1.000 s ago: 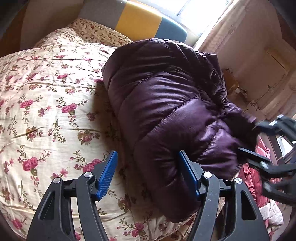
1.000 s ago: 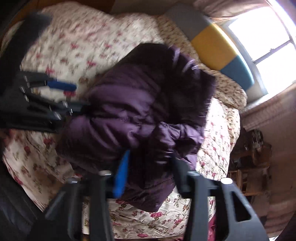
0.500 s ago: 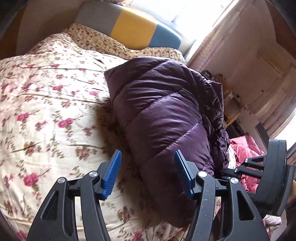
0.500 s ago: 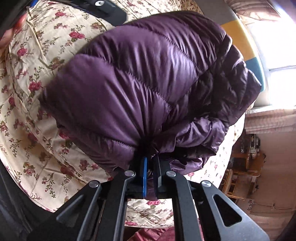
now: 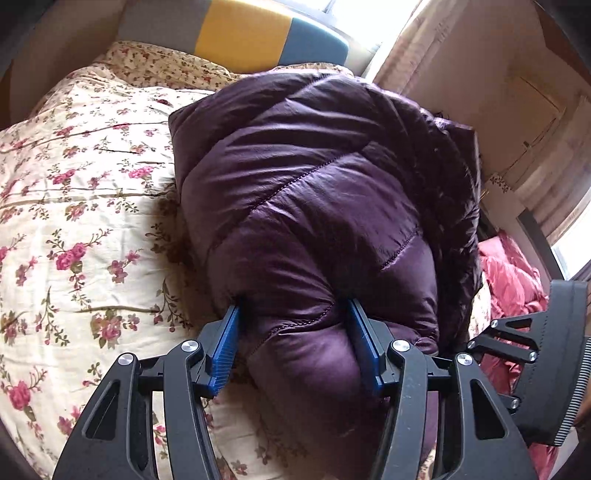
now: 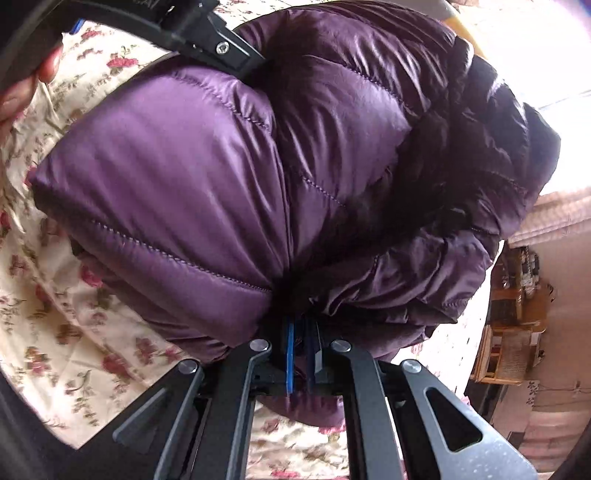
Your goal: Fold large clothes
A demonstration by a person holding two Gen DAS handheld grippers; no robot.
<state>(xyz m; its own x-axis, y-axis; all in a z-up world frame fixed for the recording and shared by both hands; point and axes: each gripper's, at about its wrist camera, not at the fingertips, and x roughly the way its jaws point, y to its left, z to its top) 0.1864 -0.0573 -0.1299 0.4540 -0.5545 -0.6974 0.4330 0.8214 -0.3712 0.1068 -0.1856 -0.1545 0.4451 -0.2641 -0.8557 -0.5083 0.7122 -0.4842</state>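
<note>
Left gripper (image 5: pixel 293 332) straddles jacket (image 5: pixel 317 192) — right gripper (image 6: pixel 301 354) pinches it.

left wrist cam: sitting right up close, looking along the bed (image 5: pixel 74 229) toward the headboard (image 5: pixel 236 33) at upper centre.
right wrist cam: even closer, facing across it.
shared: purple jacket (image 5: pixel 314 206) (image 6: pixel 229 177) filling both frames.

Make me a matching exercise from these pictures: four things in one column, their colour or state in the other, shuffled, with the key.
Things:
1. left tool
2. right tool
3. puffer jacket
4. bedspread

States:
A. cream with pink flowers
B. pinched shut on a fold of fabric
C. purple, quilted, bundled up
D. fingers wide apart, either side of a thick roll

Pairs: 1-D, 2-B, 3-C, 4-A
</note>
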